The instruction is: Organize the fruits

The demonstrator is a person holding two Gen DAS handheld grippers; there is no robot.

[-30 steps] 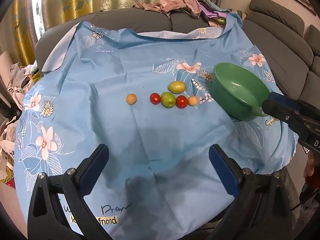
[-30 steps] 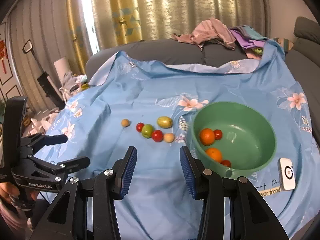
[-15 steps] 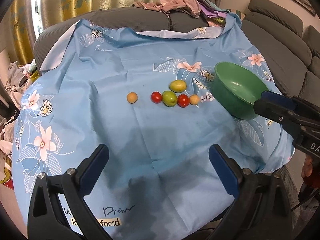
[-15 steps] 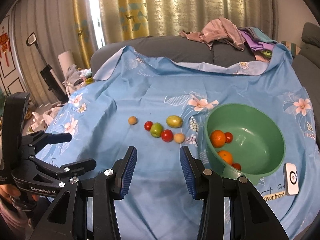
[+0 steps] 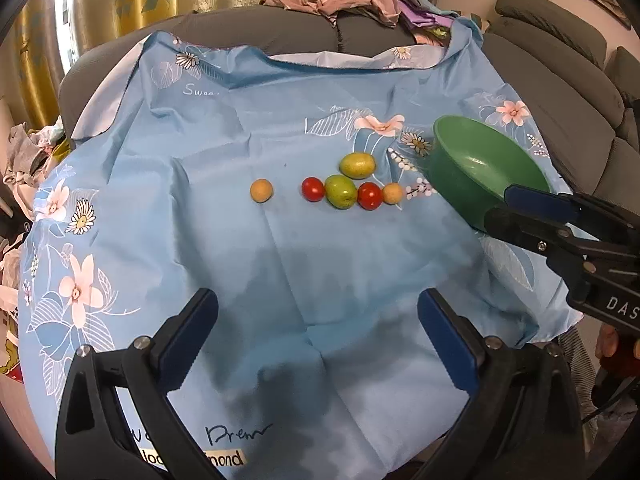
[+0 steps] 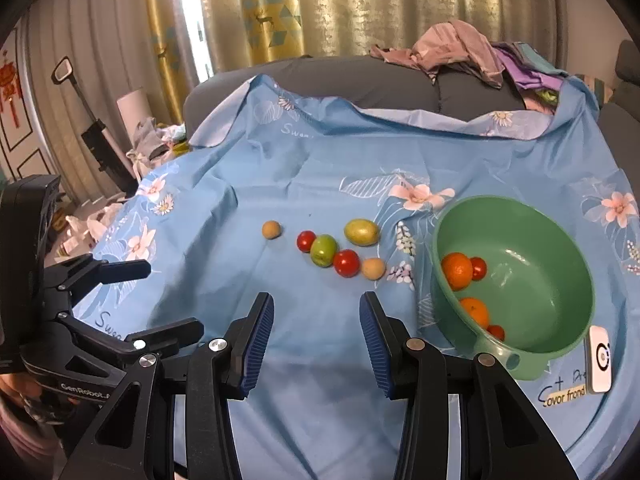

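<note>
The right hand-held gripper point(image 6: 316, 340), part open and empty, could nudge the tan fruit point(image 6: 373, 268) touching the cherry tomato point(image 6: 346, 263), scattering the row; the left hand-held gripper point(image 5: 318, 332) gapes wide.

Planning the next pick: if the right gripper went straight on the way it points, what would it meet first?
Probably bare blue cloth. The right gripper, jaws open and empty, points down short of the fruit; the red tomato lies nearest that line, though depth is unclear.

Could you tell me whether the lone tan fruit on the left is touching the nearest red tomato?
Apart. The left wrist view shows the lone tan fruit and the nearest red tomato separated by a plain strip of bare blue cloth.
</note>
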